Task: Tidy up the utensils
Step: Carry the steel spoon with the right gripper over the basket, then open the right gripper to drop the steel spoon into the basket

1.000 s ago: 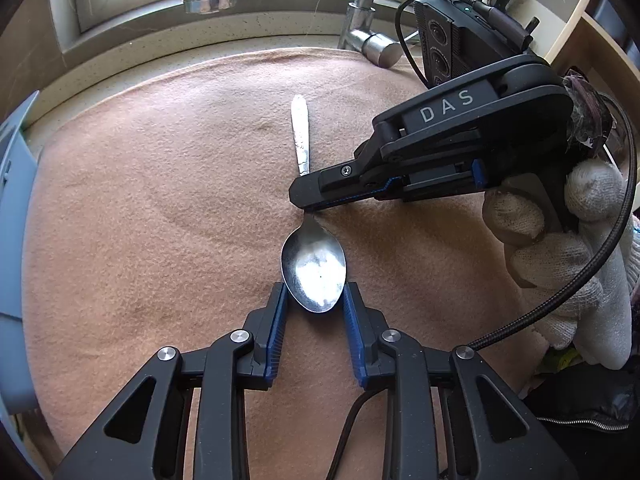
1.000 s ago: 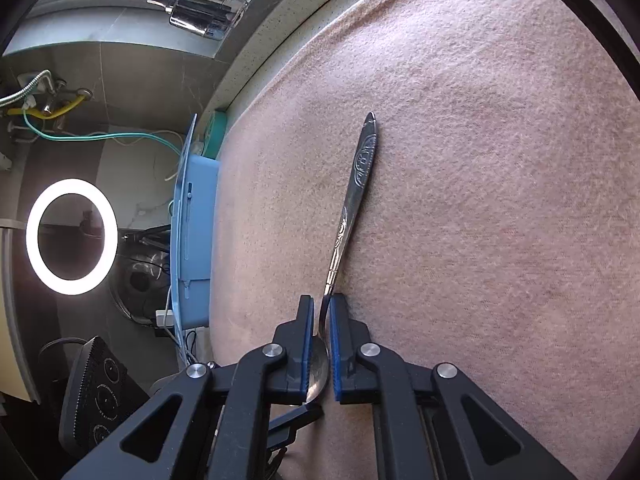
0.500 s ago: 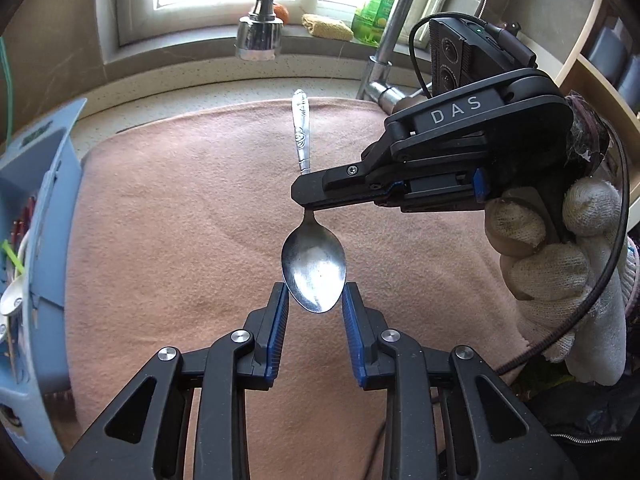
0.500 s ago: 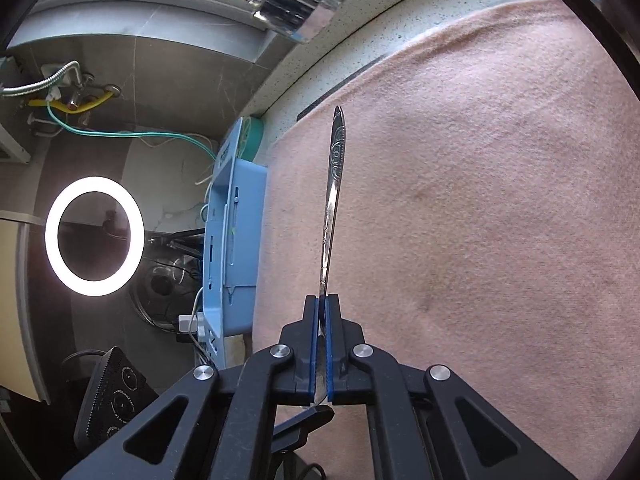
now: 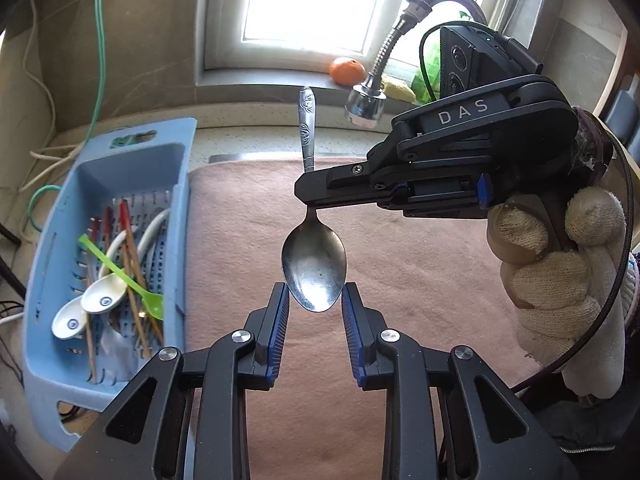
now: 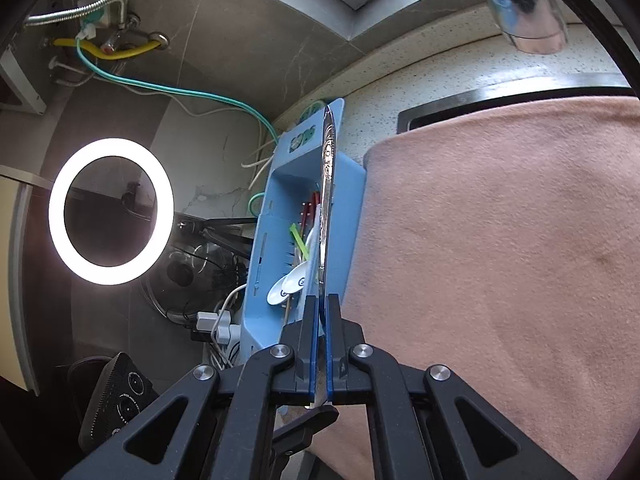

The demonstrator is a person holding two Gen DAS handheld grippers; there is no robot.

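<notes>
A metal spoon [image 5: 313, 268] hangs in the air above the pink cloth [image 5: 400, 280], handle up. My right gripper [image 5: 310, 202] is shut on its neck just above the bowl. In the right wrist view the spoon handle [image 6: 327, 184] rises edge-on from the shut right gripper [image 6: 321, 308]. My left gripper [image 5: 314, 300] is open, its two pads on either side of the spoon's bowl tip, not touching it. A blue basket [image 5: 48, 280] at the left holds white spoons [image 5: 98, 300], a green fork and chopsticks; it also shows in the right wrist view [image 6: 272, 240].
A faucet head [image 5: 366, 104] hangs above the cloth's far edge, with an orange [image 5: 347, 71] on the window sill behind. A lit ring light [image 6: 111, 211] and cables stand left of the basket. The counter edge runs along the wall.
The right gripper has lifted the spoon off the cloth and higher. The left gripper has risen with it and stays open around the bowl. The blue basket has come into view.
</notes>
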